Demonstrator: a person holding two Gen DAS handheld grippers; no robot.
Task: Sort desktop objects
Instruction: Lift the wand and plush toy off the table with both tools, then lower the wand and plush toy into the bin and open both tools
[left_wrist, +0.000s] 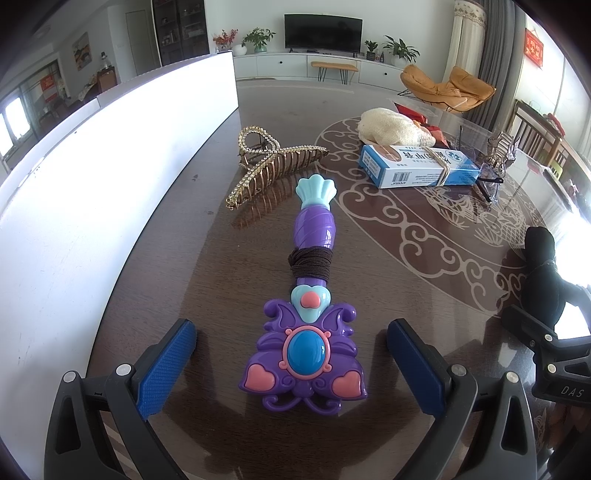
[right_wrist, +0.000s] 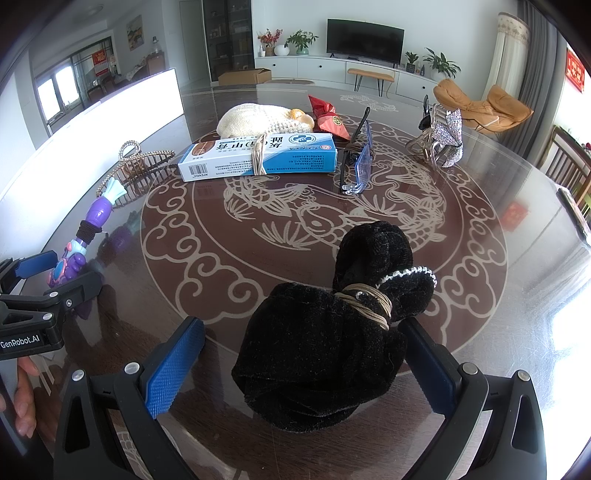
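A purple toy wand (left_wrist: 308, 332) with a brown hair tie wound round its handle lies on the dark table, its butterfly head between the open fingers of my left gripper (left_wrist: 291, 363), which touch nothing. The wand also shows in the right wrist view (right_wrist: 83, 236). A black velvet pouch (right_wrist: 332, 332) tied with a tan band lies between the open fingers of my right gripper (right_wrist: 299, 369); the right fingertip (right_wrist: 428, 365) is close against it. The pouch shows in the left wrist view (left_wrist: 541, 273).
A white box wall (left_wrist: 92, 192) runs along the left. A gold hair claw (left_wrist: 266, 162), a blue-white carton (right_wrist: 258, 155), a cream knit bag (right_wrist: 258, 120), red packets (right_wrist: 328, 116), glasses (right_wrist: 356, 162) and a glittery silver clip (right_wrist: 443, 140) lie farther back.
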